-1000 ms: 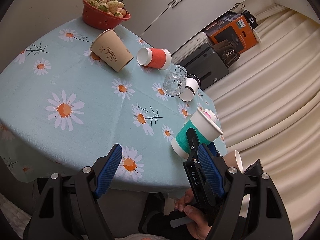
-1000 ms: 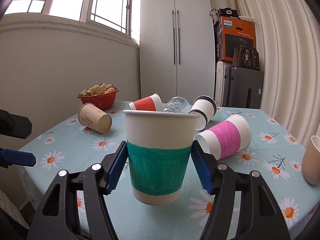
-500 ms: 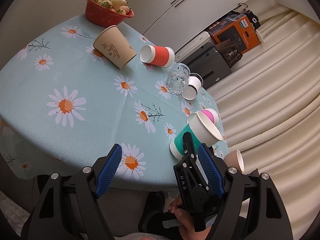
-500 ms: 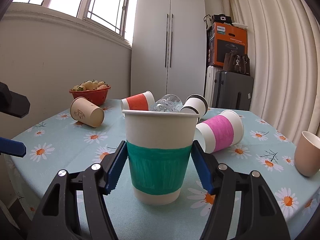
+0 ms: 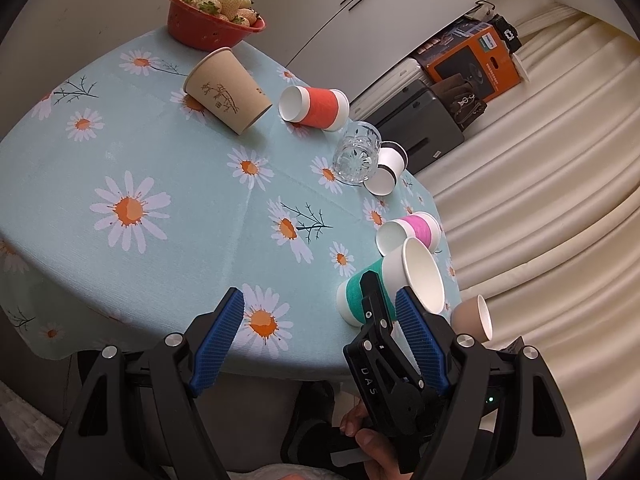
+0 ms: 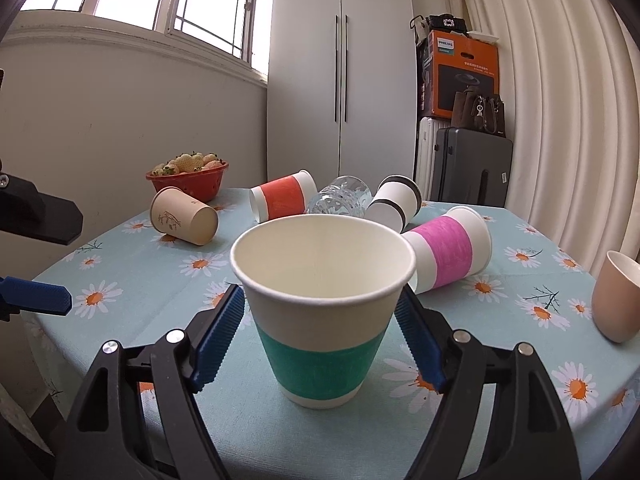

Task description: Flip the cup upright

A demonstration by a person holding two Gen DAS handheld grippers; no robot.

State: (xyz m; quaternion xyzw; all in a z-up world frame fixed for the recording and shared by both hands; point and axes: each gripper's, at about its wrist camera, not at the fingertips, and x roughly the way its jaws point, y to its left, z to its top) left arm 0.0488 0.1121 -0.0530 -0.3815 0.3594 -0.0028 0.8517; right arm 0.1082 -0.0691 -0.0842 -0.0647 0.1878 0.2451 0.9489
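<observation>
Right gripper [image 6: 320, 320]: blue pads [image 6: 218, 334] flank the green-banded paper cup [image 6: 322, 316] just under its rim; whether they press the wall or stand just off it, cannot tell; cup upright, mouth up, base on the daisy tablecloth [image 6: 248, 432] near the table's front edge. Left gripper [image 5: 320, 336]: jaws spread wide, nothing between them, poised over the same near edge; seen from here the cup [image 5: 394, 280] sits at the cloth's right corner. Just behind it the pink-banded cup [image 6: 450, 252] lies on its side; beige cup [image 6: 616, 296] upright at far right; beyond, black-banded cup [image 6: 394, 202], glass tumbler [image 6: 340, 200], orange-banded cup [image 6: 282, 200] and bamboo-print cup [image 6: 184, 220] all lie tipped; red strawberry bowl [image 6: 188, 182] farthest.
</observation>
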